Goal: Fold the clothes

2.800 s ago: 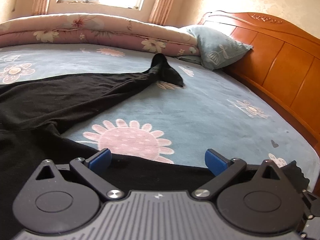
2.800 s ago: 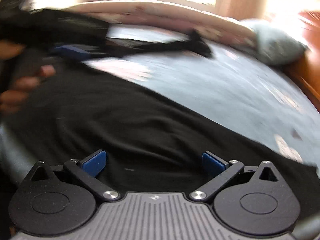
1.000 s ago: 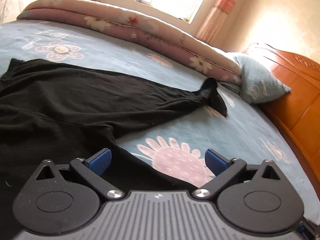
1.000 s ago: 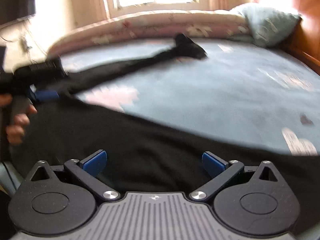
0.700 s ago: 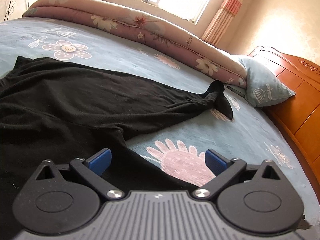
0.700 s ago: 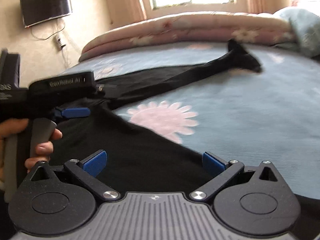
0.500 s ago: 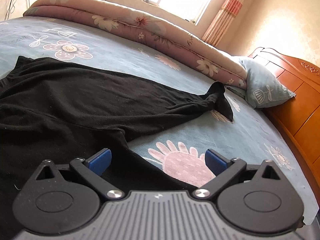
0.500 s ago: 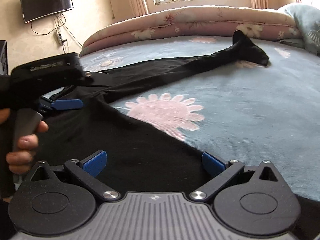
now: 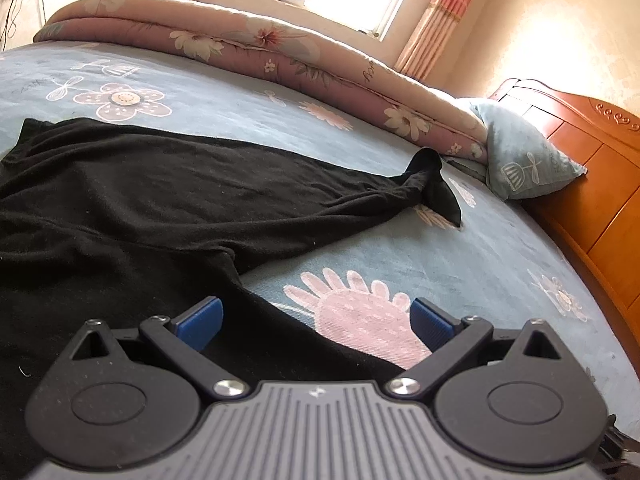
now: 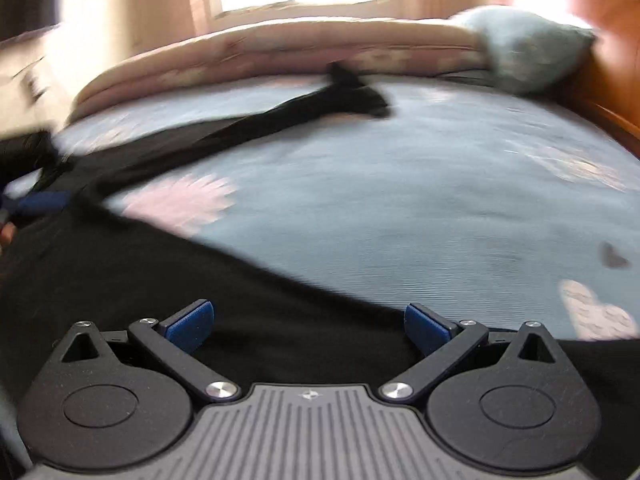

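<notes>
Two grippers hung with jaws spread wide and empty over a black garment (image 9: 132,200) that lay across a flower-printed bed (image 9: 500,248). From its broad body at the near edge of the bed, one long limb, either a sleeve or a trouser leg, ran away toward the rolled floral quilt (image 9: 256,52) along the far side. Its twisted cuff (image 9: 434,188) stopped just short of the quilt and near a pale blue pillow (image 9: 524,160).

The left gripper (image 9: 316,316) sat low over the point where that limb joined the body, one fingertip over cloth and the other over a pink flower on the sheet. The right gripper (image 10: 308,322), seen in a blurred frame, hovered over the garment's near edge.

The fabric looked thin, soft and light, and it rumpled in loose ridges. It would likely sag and bunch rather than hold a crease. An edge, hem or cuff appeared the surest hold, since a pinch mid-panel risked lifting only a wrinkle. The twisted cuff probably needed flattening before any fold.
</notes>
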